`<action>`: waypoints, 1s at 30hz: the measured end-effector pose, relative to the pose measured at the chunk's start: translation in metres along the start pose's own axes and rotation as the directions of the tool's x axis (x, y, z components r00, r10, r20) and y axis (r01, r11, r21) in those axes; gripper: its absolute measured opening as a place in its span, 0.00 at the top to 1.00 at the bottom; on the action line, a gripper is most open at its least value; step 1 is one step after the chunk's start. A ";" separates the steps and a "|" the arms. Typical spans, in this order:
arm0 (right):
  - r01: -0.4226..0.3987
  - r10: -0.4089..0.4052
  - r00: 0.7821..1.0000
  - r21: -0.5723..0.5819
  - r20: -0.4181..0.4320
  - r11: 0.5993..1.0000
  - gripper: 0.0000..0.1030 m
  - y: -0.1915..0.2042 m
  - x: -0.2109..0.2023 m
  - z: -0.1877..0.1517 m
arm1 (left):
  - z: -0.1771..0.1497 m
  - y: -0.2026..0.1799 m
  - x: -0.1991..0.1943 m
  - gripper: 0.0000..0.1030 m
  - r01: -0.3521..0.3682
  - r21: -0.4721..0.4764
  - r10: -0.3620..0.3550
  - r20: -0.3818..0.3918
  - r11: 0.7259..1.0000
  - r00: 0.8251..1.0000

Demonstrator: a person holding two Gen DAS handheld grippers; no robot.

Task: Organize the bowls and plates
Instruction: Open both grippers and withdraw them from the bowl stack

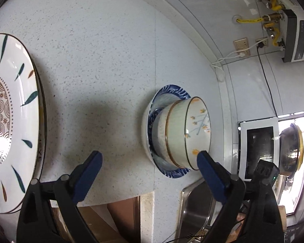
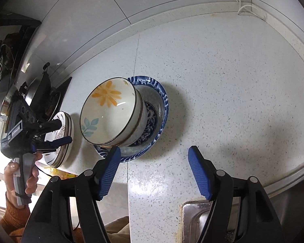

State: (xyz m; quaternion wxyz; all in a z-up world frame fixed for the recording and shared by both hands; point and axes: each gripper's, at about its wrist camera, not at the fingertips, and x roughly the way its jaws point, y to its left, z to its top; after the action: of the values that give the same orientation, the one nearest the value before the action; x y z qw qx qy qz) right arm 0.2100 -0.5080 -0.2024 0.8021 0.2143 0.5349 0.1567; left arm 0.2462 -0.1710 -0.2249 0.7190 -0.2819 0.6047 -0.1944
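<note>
- The right tool (image 2: 154, 172) hangs over the speckled counter (image 2: 223, 85) with its blue pads apart and nothing between them.
- The left tool (image 1: 150, 162) is also spread wide and empty.
- Just ahead of both, two nested bowls (image 2: 109, 111) sit inside a blue-patterned bowl (image 2: 160, 109).
- Beside that pile lies a stack of plates (image 2: 67, 133), the left tool above it.
- A sink (image 2: 194, 212) lies at the counter's near edge.

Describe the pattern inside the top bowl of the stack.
An orange flower and a pale teal leaf sprig on white inside the top bowl, clearest in the right wrist view.
</note>
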 end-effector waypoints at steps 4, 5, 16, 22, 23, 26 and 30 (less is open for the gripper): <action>0.010 -0.010 1.000 0.002 -0.005 1.000 0.38 -0.005 0.008 0.008 | 0.003 0.002 0.017 0.17 -0.022 -0.002 0.022 -0.021 1.000 1.000; 0.014 -0.014 1.000 0.001 -0.007 1.000 0.38 -0.006 0.011 0.010 | 0.003 0.003 0.021 0.17 -0.024 -0.003 0.023 -0.028 1.000 0.999; 0.039 -0.041 0.997 -0.031 -0.065 0.999 0.41 -0.016 0.039 0.031 | 0.014 0.011 0.044 0.30 -0.050 0.005 0.050 -0.041 0.999 0.998; 0.012 -0.016 0.995 -0.044 -0.103 0.999 0.64 -0.015 0.056 0.038 | 0.021 0.013 0.054 0.47 -0.049 0.008 0.049 -0.054 0.999 0.997; 0.004 -0.009 0.994 -0.043 -0.108 0.999 0.66 -0.016 0.058 0.039 | 0.021 0.013 0.056 0.49 -0.046 0.004 0.046 -0.057 0.999 0.997; -0.010 0.003 0.992 -0.049 -0.126 0.999 0.77 -0.015 0.065 0.041 | 0.021 0.016 0.064 0.55 -0.024 -0.002 0.024 -0.068 1.000 0.997; -0.039 0.031 0.989 -0.055 -0.144 0.998 0.88 -0.014 0.072 0.043 | 0.025 0.017 0.073 0.65 -0.012 -0.004 0.012 -0.075 1.000 0.997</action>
State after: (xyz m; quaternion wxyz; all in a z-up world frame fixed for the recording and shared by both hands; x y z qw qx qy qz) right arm 0.2778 -0.4927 -0.2518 0.7646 0.1886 0.5826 0.2011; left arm 0.2841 -0.1990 -0.2882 0.6965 -0.2723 0.6332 -0.1993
